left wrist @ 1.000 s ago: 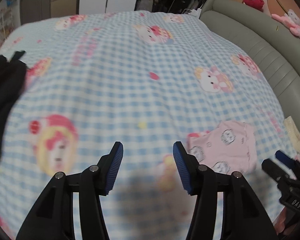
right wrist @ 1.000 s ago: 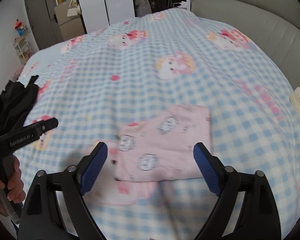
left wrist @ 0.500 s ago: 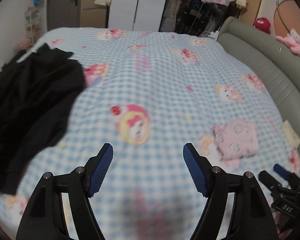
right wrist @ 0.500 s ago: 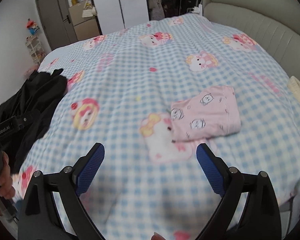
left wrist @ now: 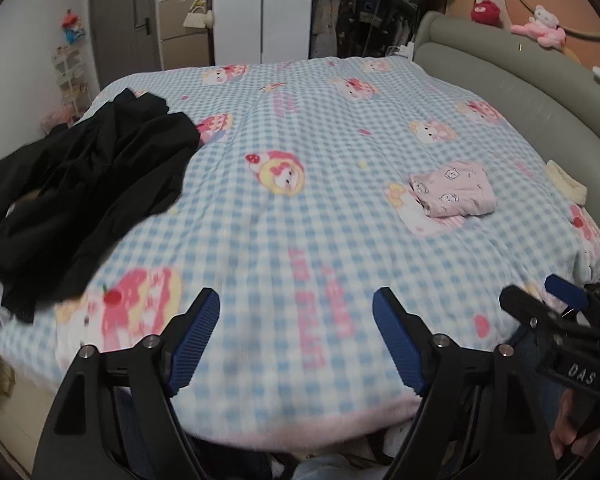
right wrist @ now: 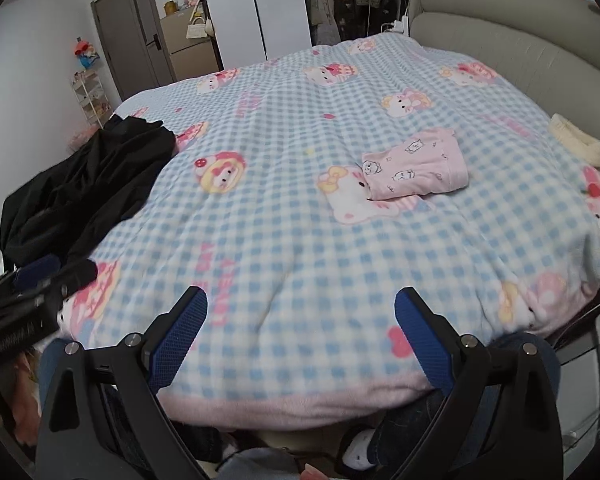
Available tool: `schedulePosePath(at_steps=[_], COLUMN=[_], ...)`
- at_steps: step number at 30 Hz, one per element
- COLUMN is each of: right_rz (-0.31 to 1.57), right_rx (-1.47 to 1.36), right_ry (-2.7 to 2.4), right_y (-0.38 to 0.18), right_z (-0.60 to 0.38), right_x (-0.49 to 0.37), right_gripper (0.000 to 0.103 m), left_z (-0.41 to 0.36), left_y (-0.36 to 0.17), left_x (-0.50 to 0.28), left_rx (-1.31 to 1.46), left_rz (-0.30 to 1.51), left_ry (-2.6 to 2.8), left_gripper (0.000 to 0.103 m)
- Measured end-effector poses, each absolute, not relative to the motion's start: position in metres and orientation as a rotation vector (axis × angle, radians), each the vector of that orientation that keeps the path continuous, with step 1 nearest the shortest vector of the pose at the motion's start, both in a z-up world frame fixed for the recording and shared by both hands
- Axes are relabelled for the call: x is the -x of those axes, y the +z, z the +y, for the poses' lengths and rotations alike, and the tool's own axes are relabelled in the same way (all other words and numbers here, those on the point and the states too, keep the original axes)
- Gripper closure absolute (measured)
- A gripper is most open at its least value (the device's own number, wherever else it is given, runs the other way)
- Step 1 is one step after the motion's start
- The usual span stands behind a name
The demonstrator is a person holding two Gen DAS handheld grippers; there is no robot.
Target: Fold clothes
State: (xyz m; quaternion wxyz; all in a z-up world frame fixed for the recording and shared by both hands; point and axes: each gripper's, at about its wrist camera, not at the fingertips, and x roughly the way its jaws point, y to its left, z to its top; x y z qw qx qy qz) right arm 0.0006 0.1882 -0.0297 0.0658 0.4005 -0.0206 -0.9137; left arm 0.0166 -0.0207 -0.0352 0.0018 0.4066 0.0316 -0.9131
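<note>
A folded pink garment (left wrist: 454, 194) with small animal prints lies on the right side of the bed; it also shows in the right wrist view (right wrist: 416, 170). A crumpled pile of black clothes (left wrist: 80, 188) lies on the bed's left side, also in the right wrist view (right wrist: 84, 188). My left gripper (left wrist: 296, 328) is open and empty, held back over the bed's near edge. My right gripper (right wrist: 300, 324) is open and empty, also over the near edge. Each gripper shows in the other's view: the right one (left wrist: 556, 304), the left one (right wrist: 44, 276).
The bed carries a blue-and-white checked blanket (left wrist: 300, 240) with cartoon prints. A grey padded headboard (left wrist: 520, 96) curves along the right. A cream cloth (right wrist: 578, 142) lies by the headboard. Wardrobe, door and shelf stand beyond the far side.
Both grippers have pulled back from the folded pink garment toward the bed's near edge, so the whole bed and the black pile have come into view. Both stay open.
</note>
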Motion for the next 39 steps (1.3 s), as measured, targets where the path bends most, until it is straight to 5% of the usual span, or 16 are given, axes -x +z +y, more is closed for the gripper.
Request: schedulePosePath(at_steps=[39], right_rz=[-0.023], right_rx=[-1.250], right_ry=[-2.674], right_y=[-0.057], right_z=[0.182], right_x=[-0.010], right_gripper=[0.003], left_z=[-0.019], left_y=[-0.054], left_x=[-0.034], left_rx=[-1.291], left_rz=[0.126], left_ry=[-2.823], left_gripper=[0.018])
